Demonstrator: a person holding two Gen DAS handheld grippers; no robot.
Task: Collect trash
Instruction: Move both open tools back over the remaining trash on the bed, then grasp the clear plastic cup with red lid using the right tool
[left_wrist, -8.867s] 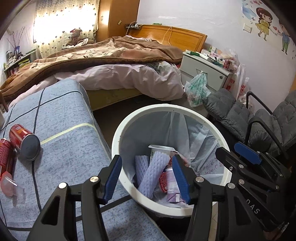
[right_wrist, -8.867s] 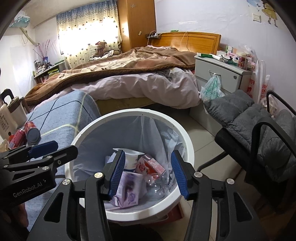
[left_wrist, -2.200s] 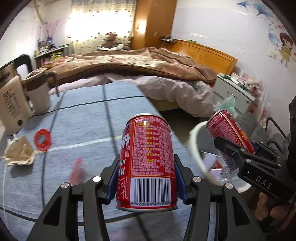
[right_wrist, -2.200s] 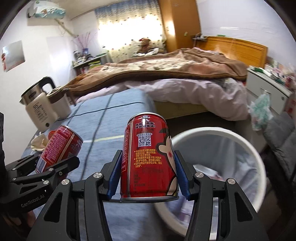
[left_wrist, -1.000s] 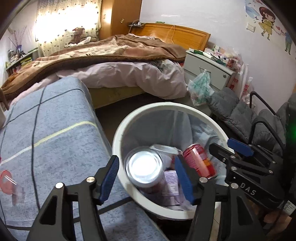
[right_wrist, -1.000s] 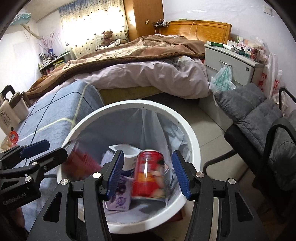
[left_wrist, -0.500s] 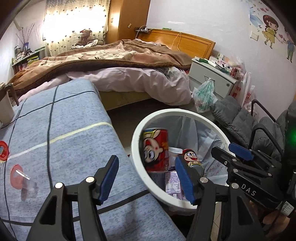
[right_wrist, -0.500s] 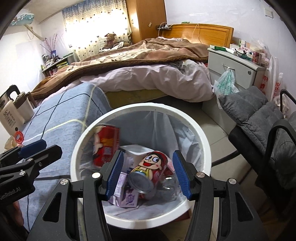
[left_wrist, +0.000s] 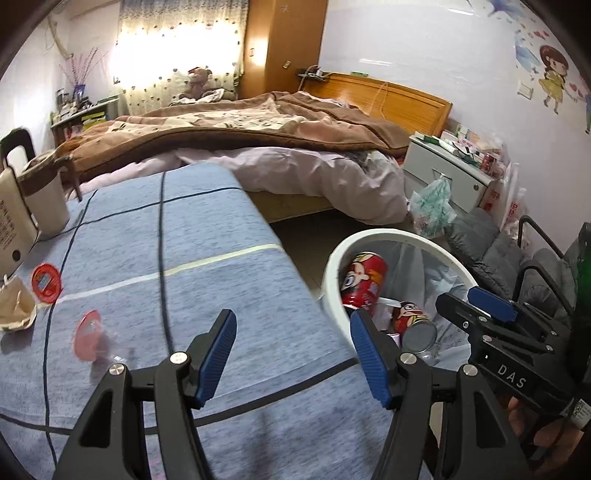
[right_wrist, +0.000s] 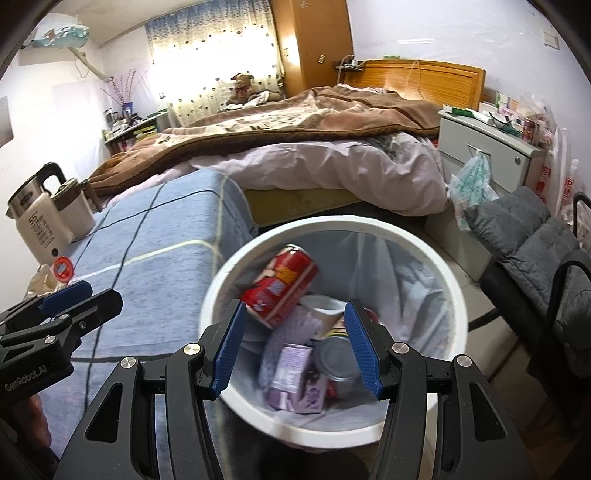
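Observation:
A white trash bin (right_wrist: 436, 266) with a clear liner stands beside the blue-covered table (left_wrist: 207, 266). In it lie two red cans, one leaning on the wall (right_wrist: 280, 286) and one with its silver end up (right_wrist: 338, 360), plus a purple carton (right_wrist: 291, 376). The bin also shows in the left wrist view (left_wrist: 391, 236). My left gripper (left_wrist: 291, 354) is open and empty over the table edge. My right gripper (right_wrist: 295, 343) is open and empty above the bin. On the table lie a clear cup with a red lid (left_wrist: 90, 336), a red ring lid (left_wrist: 46, 282) and crumpled paper (left_wrist: 14, 308).
A white kettle (right_wrist: 40, 221) stands at the table's far left with a black cord (left_wrist: 160, 258) across the cloth. Beyond are a bed (left_wrist: 258, 147), a nightstand (right_wrist: 491, 147) with a hanging bag, and a grey padded chair (right_wrist: 532, 236) to the right.
Both cans were dropped from the grippers into the bin and have settled there. The left gripper has swung left, from over the bin to the table edge. Both grippers are open.

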